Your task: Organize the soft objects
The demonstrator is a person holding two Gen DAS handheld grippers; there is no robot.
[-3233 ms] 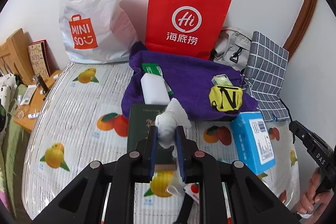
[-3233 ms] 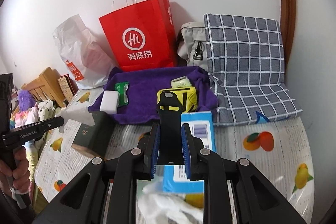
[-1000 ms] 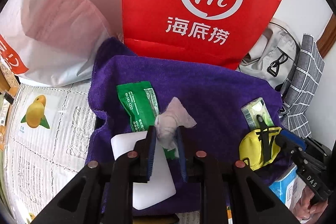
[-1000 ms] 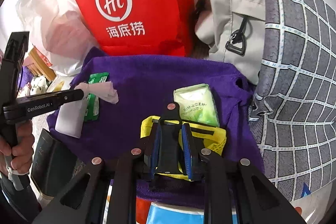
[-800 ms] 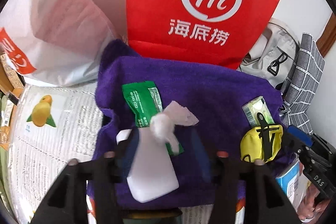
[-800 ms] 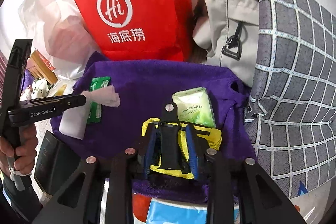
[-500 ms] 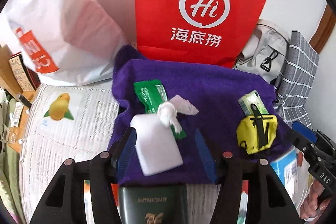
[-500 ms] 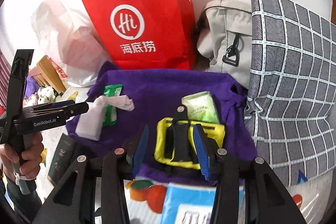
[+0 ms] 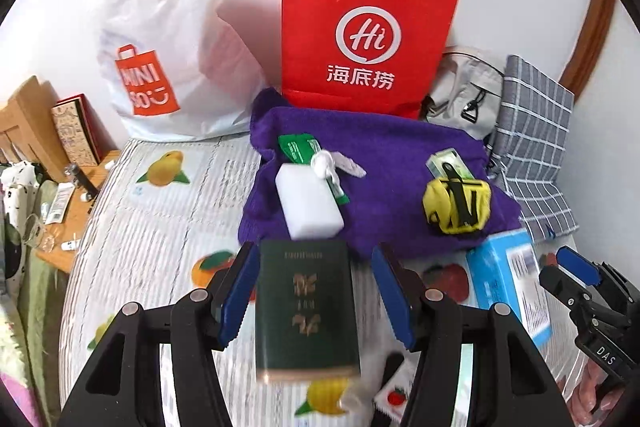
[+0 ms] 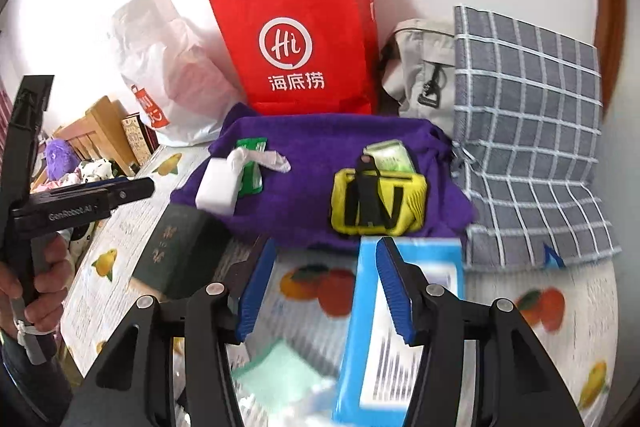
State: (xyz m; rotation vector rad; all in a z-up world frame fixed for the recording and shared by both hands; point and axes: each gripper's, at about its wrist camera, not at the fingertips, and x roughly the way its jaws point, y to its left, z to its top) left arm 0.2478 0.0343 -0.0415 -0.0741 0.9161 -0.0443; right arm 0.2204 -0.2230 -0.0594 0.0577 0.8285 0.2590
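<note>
Left tool (image 9: 316, 291): we see its blue pads spread apart, gripping nothing; a dark green booklet (image 9: 306, 311) lies on the mattress between and beneath them, untouched as far as we can tell.
Right tool (image 10: 324, 287): we find its pads parted too, having just been opening, with nothing between them; the blue box (image 10: 400, 331) lies under the right pad.
Hands: in the right wrist view we see a hand (image 10: 38, 287) gripping the left tool's handle at the mattress's left edge.
Mattress (image 9: 160, 227): we note its fruit-print cover carrying everything in view.
Purple towel (image 9: 392, 163): we see it spread at the mattress's far edge, against the bags.
Crumpled tissue (image 9: 332, 165): we place it on the towel's left part, resting on the green packet (image 9: 298, 147) and touching the white sponge block (image 9: 310, 203).
Yellow pouch (image 9: 458, 205): we place it on the towel's right part, black strap on top, just in front of a pale green tissue pack (image 9: 446, 161).
Behind the towel: we see a red paper bag (image 9: 360, 27), a white plastic bag (image 9: 160, 27) to its left, a grey backpack (image 9: 464, 95) and a checked cushion (image 9: 532, 147) to its right, all at the wall.
</note>
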